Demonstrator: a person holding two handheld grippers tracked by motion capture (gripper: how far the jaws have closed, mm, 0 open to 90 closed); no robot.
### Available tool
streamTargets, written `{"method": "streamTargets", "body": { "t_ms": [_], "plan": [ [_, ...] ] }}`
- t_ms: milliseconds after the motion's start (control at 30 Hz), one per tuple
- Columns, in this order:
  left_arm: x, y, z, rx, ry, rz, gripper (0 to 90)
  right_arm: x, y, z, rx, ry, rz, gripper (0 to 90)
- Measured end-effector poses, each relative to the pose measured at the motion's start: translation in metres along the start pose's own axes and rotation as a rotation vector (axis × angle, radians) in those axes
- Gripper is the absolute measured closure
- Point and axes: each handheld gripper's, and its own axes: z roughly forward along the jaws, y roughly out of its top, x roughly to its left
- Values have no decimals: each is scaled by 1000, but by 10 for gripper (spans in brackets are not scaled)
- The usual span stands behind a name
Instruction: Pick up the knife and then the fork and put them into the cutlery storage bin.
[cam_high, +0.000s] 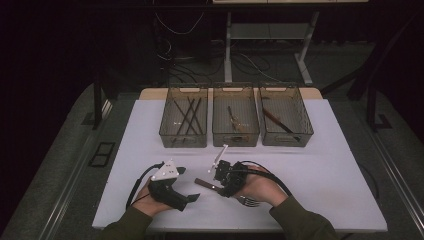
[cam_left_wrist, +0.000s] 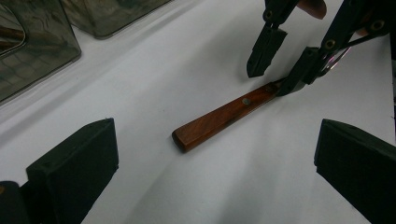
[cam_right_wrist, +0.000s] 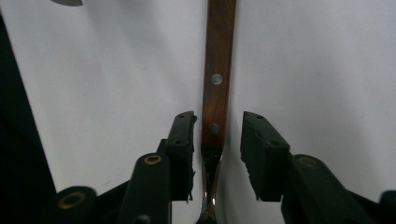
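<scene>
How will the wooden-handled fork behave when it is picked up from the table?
The fork looks stiff: wooden handle riveted to a metal neck, so it should not bend. It lies flat on the table, so it is unlikely to roll. The right tongs straddle it where wood meets metal; the polished neck may be slippery, so it could tilt.

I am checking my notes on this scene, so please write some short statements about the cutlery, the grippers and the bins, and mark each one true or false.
1. The right gripper has its jaws on either side of a wooden-handled utensil. True.
2. The utensil is lifted off the white table. False: it lies flat on it.
3. Three bins stand in a row at the table's far side. True.
4. The left gripper holds the handle. False: its jaws are open, with nothing between them.
5. All three bins are empty. False: each holds utensils.
</scene>
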Motion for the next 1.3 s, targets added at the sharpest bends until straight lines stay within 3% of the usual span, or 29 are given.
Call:
{"method": "streamTargets", "body": {
  "t_ms": [400, 533, 767, 1033, 1300],
  "plan": [
    [1, 0, 0, -2, -8, 5, 0, 5, 15, 10, 112, -34, -66, 711],
    [0, 0, 0, -5, -6, 7, 0, 6, 17, 11, 129, -47, -64, 754],
    [0, 0, 0, -5, -6, 1, 0, 5, 16, 10, 123, -52, -54, 773],
    [0, 0, 0, -6, -6, -2, 0, -2, 5, 4, 75, -16, -29, 773],
    [0, 0, 0, -8, -5, -5, 0, -18, -18, -13, -28, 6, 41, 774]
  ]
}}
